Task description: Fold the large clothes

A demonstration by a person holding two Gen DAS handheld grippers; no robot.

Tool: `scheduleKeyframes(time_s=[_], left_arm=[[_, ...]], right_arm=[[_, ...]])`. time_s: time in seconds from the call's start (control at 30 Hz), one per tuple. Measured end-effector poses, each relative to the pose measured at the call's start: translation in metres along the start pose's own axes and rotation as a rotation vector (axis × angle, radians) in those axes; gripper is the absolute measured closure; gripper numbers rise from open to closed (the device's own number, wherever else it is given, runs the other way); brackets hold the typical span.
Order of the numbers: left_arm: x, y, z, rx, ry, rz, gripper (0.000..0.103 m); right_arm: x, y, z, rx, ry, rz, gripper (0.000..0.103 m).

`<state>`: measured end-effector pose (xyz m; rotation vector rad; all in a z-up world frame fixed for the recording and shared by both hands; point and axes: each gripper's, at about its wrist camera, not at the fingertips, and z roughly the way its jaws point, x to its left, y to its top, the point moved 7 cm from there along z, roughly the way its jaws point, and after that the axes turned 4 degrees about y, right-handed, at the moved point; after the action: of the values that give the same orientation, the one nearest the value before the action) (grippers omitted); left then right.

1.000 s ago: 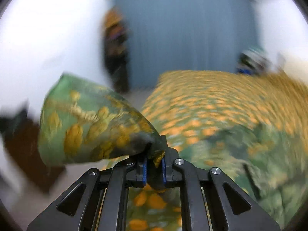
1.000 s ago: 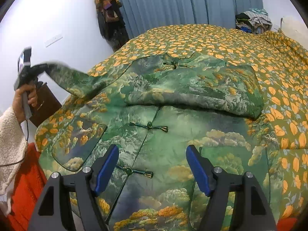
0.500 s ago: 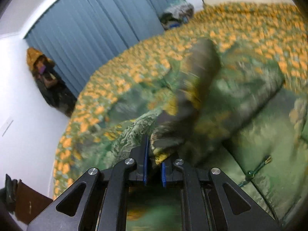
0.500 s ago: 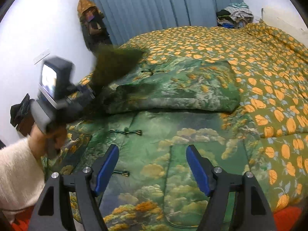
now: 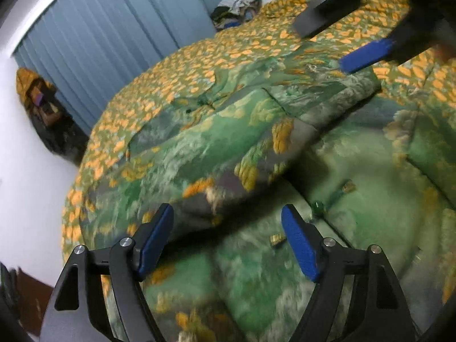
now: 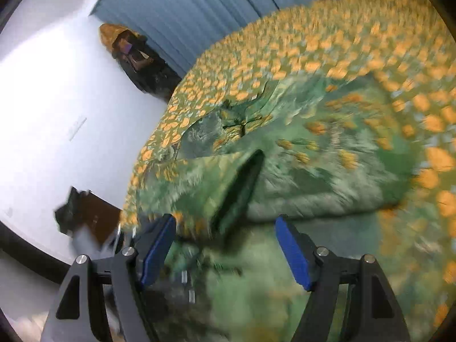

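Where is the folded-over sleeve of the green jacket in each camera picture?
Left wrist: the sleeve lies across the middle, above the open left gripper.
Right wrist: it sits center-left, above the open right gripper.
Shared landmark: blue curtain.

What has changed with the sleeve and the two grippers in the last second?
The left gripper swung the sleeve from the bed's side across the green jacket, then opened and released it; the sleeve now lies folded over the chest. The right gripper stayed open and moved forward. The bedspread is unchanged.
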<state>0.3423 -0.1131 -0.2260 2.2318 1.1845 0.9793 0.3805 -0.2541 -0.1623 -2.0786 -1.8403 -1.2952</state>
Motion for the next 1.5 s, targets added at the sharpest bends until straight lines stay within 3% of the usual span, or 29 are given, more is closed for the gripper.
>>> scheduleKeyframes(time_s=[0.2, 0.3, 0.4, 0.47, 0.5, 0.6, 0.77, 0.87, 1.0, 1.07, 1.13, 1.17, 1.3, 1.37, 1.43, 1.5], left_arm=[[0.034, -0.023, -0.032, 0.011, -0.02, -0.144, 0.021], [0.047, -0.035, -0.038, 0.023, -0.018, -0.189, 0.019], [0.059, -0.049, -0.039, 0.049, -0.014, -0.234, 0.019], [0.069, -0.057, -0.034, 0.071, -0.015, -0.274, 0.019], [0.075, -0.06, -0.031, 0.083, -0.009, -0.293, 0.019], [0.094, -0.064, -0.022, 0.102, 0.014, -0.353, 0.019], [0.123, -0.067, -0.018, 0.096, 0.035, -0.447, 0.019], [0.131, -0.069, -0.01, 0.113, 0.045, -0.466, 0.019], [0.139, -0.069, -0.004, 0.126, 0.045, -0.486, 0.019], [0.146, -0.065, 0.002, 0.131, 0.039, -0.495, 0.019], [0.154, -0.057, 0.009, 0.134, 0.02, -0.509, 0.019], [0.159, -0.051, 0.013, 0.132, 0.005, -0.519, 0.019], [0.176, -0.024, 0.037, 0.119, -0.011, -0.539, 0.019], [0.18, -0.014, 0.06, 0.136, -0.032, -0.548, 0.019], [0.179, -0.018, 0.086, 0.184, -0.05, -0.569, 0.019], [0.173, -0.03, 0.112, 0.251, -0.052, -0.577, 0.019]], right_arm=[[-0.006, 0.009, 0.063, 0.104, 0.084, 0.125, 0.029], [-0.011, 0.003, 0.088, 0.151, -0.016, 0.112, 0.029], [-0.014, -0.003, 0.1, 0.163, -0.036, 0.112, 0.029], [-0.008, -0.003, 0.105, 0.179, -0.019, 0.096, 0.06], [-0.005, -0.001, 0.105, 0.185, -0.019, 0.084, 0.085], [0.018, 0.024, 0.096, 0.122, -0.014, -0.006, 0.091], [0.037, 0.088, 0.064, -0.061, -0.021, -0.102, 0.091], [0.025, 0.104, 0.068, -0.059, -0.082, -0.127, 0.091], [-0.009, 0.079, 0.1, 0.037, -0.171, -0.082, 0.091], [-0.025, 0.063, 0.111, 0.067, -0.208, -0.061, 0.086], [-0.033, 0.057, 0.113, 0.064, -0.261, -0.08, 0.057], [-0.03, 0.057, 0.111, 0.057, -0.267, -0.102, 0.053], [0.004, 0.062, 0.075, -0.078, -0.337, -0.303, 0.051], [0.029, 0.061, 0.069, -0.11, -0.287, -0.402, 0.051], [0.046, 0.059, 0.082, -0.059, -0.219, -0.458, 0.051], [0.044, 0.044, 0.105, 0.029, -0.236, -0.487, 0.051]])
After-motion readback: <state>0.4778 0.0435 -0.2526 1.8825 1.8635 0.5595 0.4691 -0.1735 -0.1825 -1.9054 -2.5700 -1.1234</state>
